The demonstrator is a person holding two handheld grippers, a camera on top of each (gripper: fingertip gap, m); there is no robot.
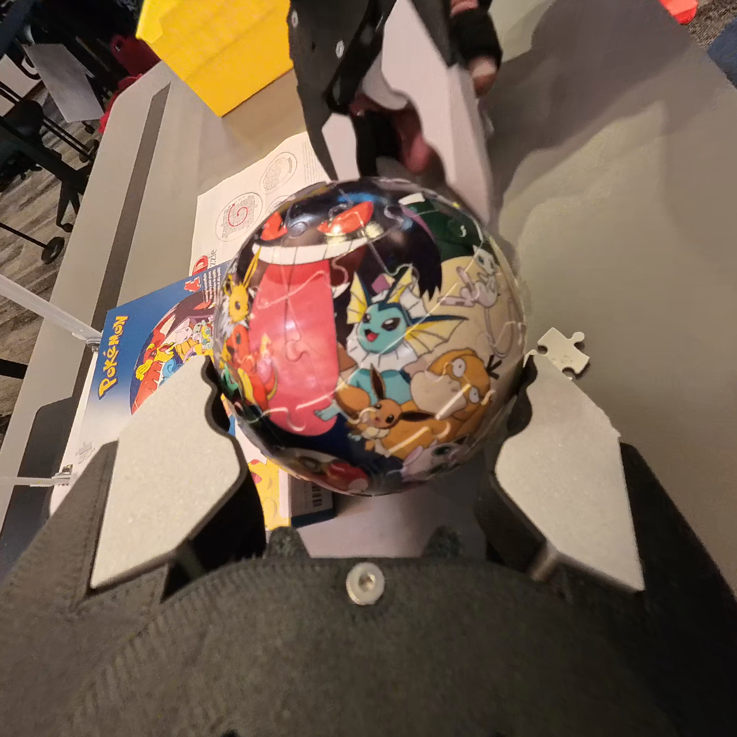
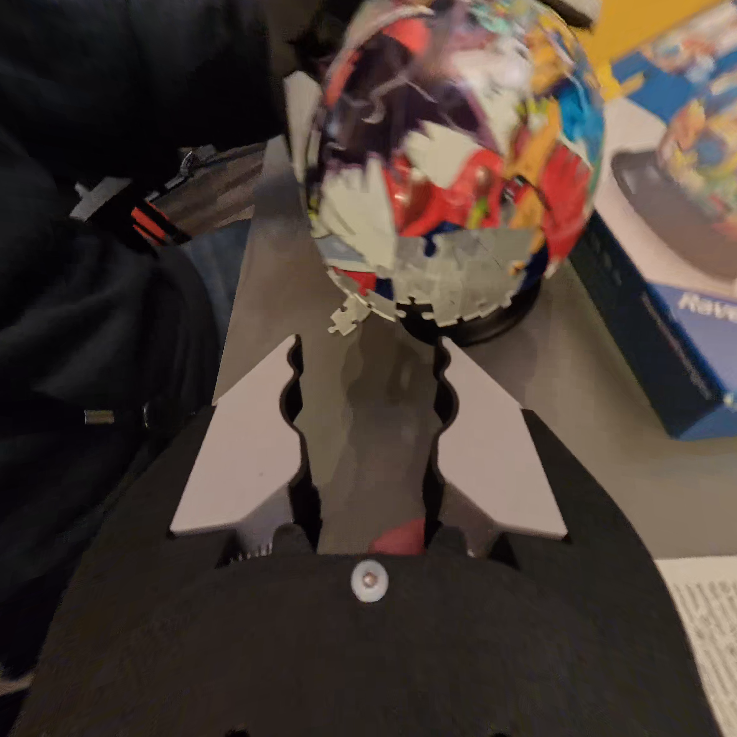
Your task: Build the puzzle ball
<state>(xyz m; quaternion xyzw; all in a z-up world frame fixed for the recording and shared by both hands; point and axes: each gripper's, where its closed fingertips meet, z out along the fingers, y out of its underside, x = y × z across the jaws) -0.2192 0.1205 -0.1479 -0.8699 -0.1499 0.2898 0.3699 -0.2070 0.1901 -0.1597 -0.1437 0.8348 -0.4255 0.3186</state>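
The puzzle ball [image 1: 369, 335], covered in colourful cartoon creatures, sits between my left gripper's [image 1: 367, 371] two fingers, which press on its sides. In the right wrist view the ball [image 2: 438, 159] is blurred, stands on a black ring stand [image 2: 494, 323] and shows an opening with the grey backs of its pieces. A grey loose piece [image 1: 562, 351] lies just past my left gripper's right fingertip; it shows in the right wrist view [image 2: 345, 319] by the ball's lower edge. My right gripper [image 2: 369, 347] is open and empty, just short of the ball.
The blue puzzle box [image 1: 131, 359] and a white instruction sheet [image 1: 247, 207] lie behind the ball. A yellow box [image 1: 223, 48] stands at the far table end. In the right wrist view the box [image 2: 678, 319] is on the right. A person's dark clothing [image 2: 99, 279] fills the left. The left gripper's tips are roughly 9 cm from the right gripper's. The left tips stand about 5 cm off the grey loose piece [image 1: 562, 351].
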